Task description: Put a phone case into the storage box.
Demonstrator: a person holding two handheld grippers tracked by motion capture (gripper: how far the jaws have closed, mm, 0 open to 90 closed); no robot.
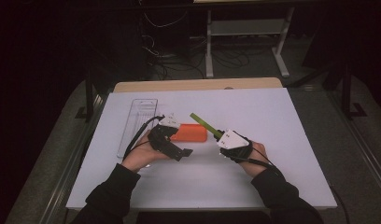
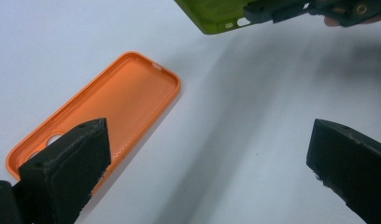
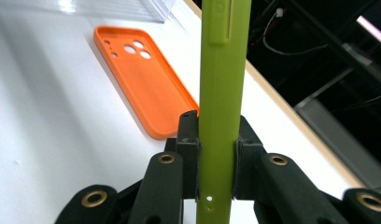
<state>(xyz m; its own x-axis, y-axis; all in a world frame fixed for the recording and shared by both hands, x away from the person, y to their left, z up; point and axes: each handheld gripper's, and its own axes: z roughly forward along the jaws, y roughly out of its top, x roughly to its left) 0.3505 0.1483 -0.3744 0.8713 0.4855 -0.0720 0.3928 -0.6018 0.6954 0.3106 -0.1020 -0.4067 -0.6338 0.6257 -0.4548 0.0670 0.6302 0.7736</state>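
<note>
An orange phone case lies hollow side up on the white table; it also shows as the orange phone case and the orange phone case. My right gripper is shut on a green phone case, held edge-on above the table. Both jaws clamp the green phone case on its two faces. My left gripper stands open just in front of the orange case, its wide-apart fingers holding nothing. The green phone case hangs beyond it.
A clear plastic tray lies lengthwise at the table's left. A wooden edge runs along the far side of the table. Cables and a white frame stand on the dark floor behind.
</note>
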